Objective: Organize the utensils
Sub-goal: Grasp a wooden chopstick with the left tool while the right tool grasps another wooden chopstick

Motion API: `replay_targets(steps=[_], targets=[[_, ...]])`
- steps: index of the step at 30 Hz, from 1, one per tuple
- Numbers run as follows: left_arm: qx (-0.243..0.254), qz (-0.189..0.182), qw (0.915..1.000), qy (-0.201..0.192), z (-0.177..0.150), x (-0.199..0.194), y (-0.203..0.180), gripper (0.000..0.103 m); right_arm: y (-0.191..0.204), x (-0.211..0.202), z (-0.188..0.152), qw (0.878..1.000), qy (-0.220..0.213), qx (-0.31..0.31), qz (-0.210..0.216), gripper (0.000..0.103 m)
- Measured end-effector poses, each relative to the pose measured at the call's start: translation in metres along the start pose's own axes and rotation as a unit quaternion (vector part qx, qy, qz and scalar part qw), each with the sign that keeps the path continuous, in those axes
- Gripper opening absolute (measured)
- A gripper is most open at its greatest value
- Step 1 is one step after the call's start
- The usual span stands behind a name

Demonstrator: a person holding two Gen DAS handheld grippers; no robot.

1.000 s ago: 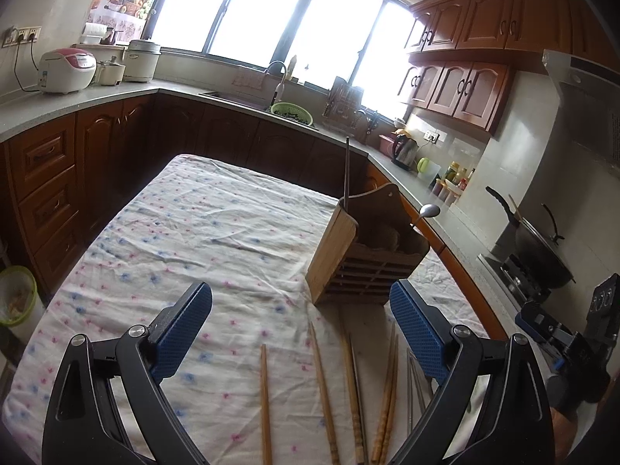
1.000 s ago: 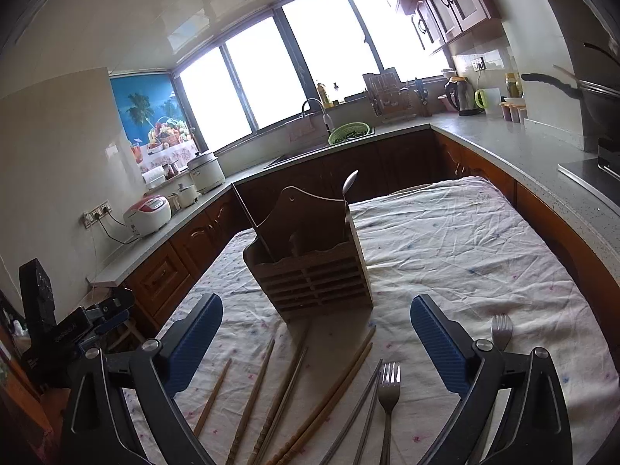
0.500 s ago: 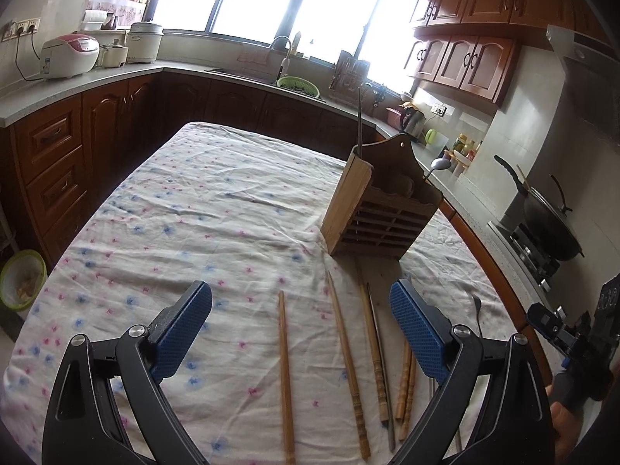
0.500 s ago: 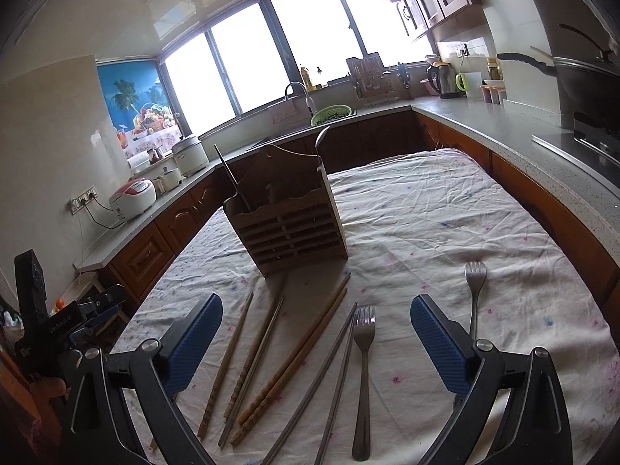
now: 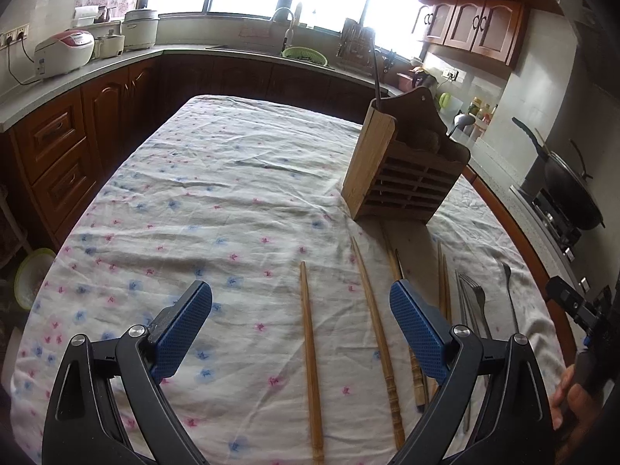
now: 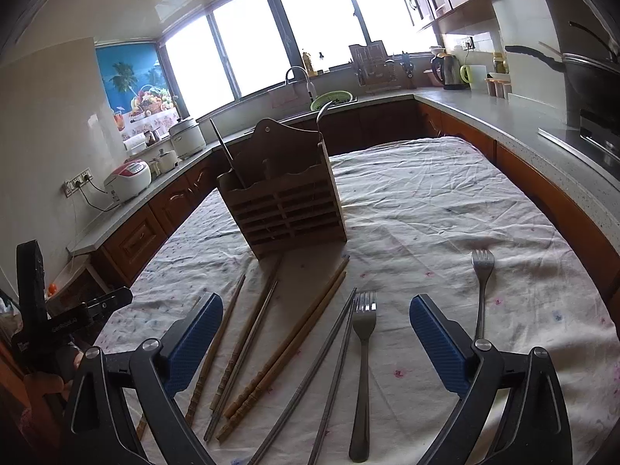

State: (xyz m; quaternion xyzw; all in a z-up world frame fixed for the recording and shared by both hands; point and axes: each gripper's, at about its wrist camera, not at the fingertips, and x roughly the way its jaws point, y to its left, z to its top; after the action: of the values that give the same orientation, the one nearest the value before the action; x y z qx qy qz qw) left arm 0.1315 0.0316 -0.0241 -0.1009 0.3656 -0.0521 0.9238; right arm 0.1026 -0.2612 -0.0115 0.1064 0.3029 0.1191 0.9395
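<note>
Both claws, left (image 5: 300,329) and right (image 6: 316,333), spread and empty; holder (image 6: 285,201) ahead nearly bare, chopsticks (image 6: 288,343) and forks (image 6: 362,352) below unsorted.

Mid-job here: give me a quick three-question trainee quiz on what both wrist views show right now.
1. True or false: the right gripper holds a fork.
2. How many forks lie on the cloth?
3. The near fork lies: A) between the right gripper's fingers B) inside the holder C) under the left gripper.

Key: 1. False, both grippers are open and hold nothing. 2. Two; the far fork lies to the right. 3. A.
</note>
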Motion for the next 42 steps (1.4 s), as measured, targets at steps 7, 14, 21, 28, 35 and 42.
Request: replay_targets(steps=[7, 14, 21, 28, 35, 42], targets=[[0.040, 0.014, 0.9980, 0.046, 0.000, 0.027, -0.010, 0.086, -0.001, 0.027, 0.002, 0.999, 0.033, -0.001, -0.003, 0.067], [0.068, 0.025, 0.9933, 0.090, 0.005, 0.052, -0.016, 0.072, -0.006, 0.062, 0.009, 0.998, 0.068, 0.006, -0.002, 0.046], [0.076, 0.029, 0.9887, 0.126, 0.011, 0.078, -0.014, 0.061, -0.012, 0.112, 0.028, 0.994, 0.104, 0.014, -0.010, 0.033], [0.078, 0.017, 0.9837, 0.162, 0.014, 0.100, -0.014, 0.051, -0.018, 0.164, 0.033, 0.989, 0.144, 0.011, -0.042, 0.026], [0.116, 0.049, 0.9807, 0.149, 0.015, 0.109, -0.027, 0.026, -0.007, 0.184, 0.029, 0.983, 0.165, -0.028, -0.072, 0.022], [0.116, 0.040, 0.9825, 0.140, 0.017, 0.110, -0.025, 0.006, -0.003, 0.181, 0.029, 0.984, 0.164, -0.031, -0.063, 0.007]])
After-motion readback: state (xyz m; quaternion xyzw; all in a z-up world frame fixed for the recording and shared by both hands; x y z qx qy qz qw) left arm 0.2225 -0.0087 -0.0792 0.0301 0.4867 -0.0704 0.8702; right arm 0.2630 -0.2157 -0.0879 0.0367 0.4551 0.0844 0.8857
